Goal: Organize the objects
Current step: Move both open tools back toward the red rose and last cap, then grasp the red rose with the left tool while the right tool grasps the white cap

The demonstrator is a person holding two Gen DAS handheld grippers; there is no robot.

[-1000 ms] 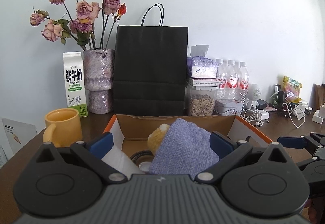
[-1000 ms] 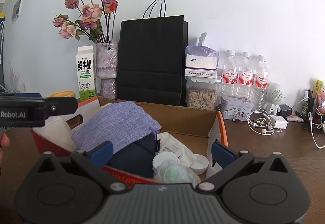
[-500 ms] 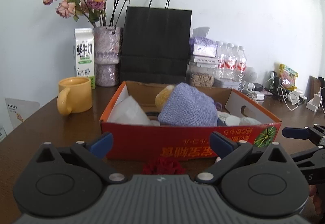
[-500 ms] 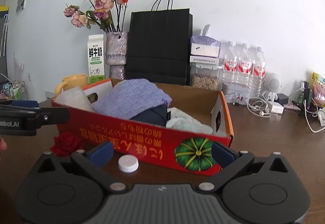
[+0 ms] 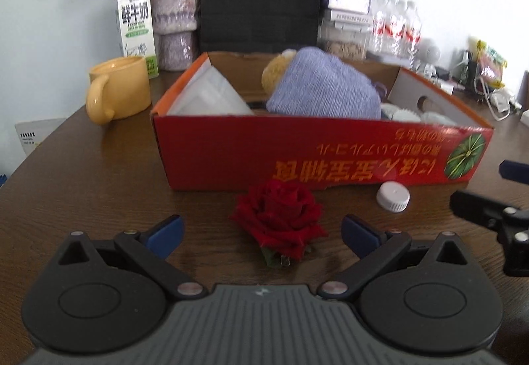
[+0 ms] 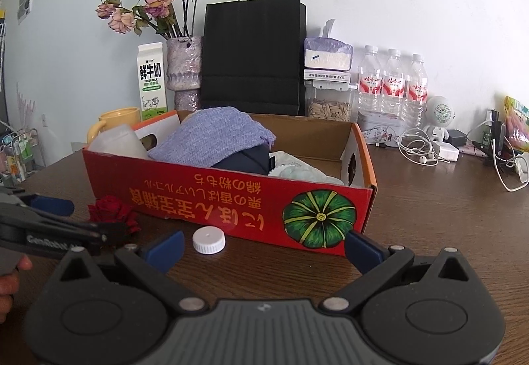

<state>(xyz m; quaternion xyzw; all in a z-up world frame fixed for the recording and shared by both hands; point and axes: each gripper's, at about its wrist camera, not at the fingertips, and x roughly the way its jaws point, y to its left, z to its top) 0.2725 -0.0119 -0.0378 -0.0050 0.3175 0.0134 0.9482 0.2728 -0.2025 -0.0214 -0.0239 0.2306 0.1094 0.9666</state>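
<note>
Left gripper (image 5: pixel 261 229): fingers spread wide, empty, low in the frame.
Red rose (image 5: pixel 279 219): lies on the brown table (image 5: pixel 99 173) at frame centre, between the blue fingertips (image 5: pixel 165 231) without touching them, just in front of the red box (image 5: pixel 297 150).
White cap (image 6: pixel 209 240): on the table, lower centre, close to the box's front wall.
Right gripper (image 6: pixel 264 246): spread, empty, pointing at the box front.
Box contents: purple cloth (image 6: pixel 211 137) on top.
Yellow mug (image 5: pixel 115 89): left of the box.

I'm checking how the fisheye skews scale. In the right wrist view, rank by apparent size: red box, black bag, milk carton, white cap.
1. red box
2. black bag
3. milk carton
4. white cap
The box sits nearer, so its lead over the bag is uncertain.
</note>
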